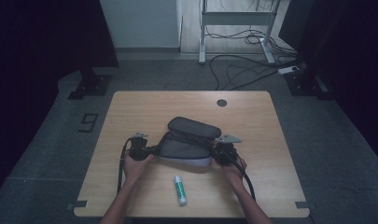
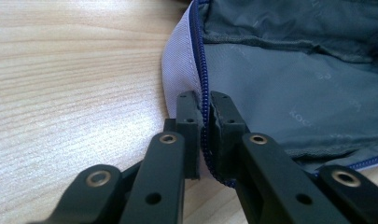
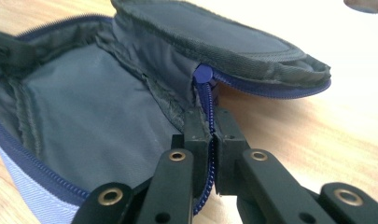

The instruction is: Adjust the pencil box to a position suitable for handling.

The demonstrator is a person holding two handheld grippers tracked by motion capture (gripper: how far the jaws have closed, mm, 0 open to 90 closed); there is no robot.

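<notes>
Near the counter's (image 1: 130, 105) front edge, a soft, light grey fabric pouch (image 1: 189, 142) is held; left gripper (image 2: 204, 122) and right gripper (image 3: 213, 133) are each clamped on its blue zipper edge (image 2: 199, 56), judged the firmest hold.

Glue stick (image 1: 179, 190) on wooden table (image 1: 130, 112); cables (image 1: 242, 70) on floor behind.

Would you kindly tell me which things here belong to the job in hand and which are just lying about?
In the job:
- grey zip pouch, open, flap raised
- left claw, shut on its blue zipper edge
- right claw, shut on the zipper edge
- glue stick, perhaps to go in

Lying about:
- floor cables
- table's round hole
</notes>
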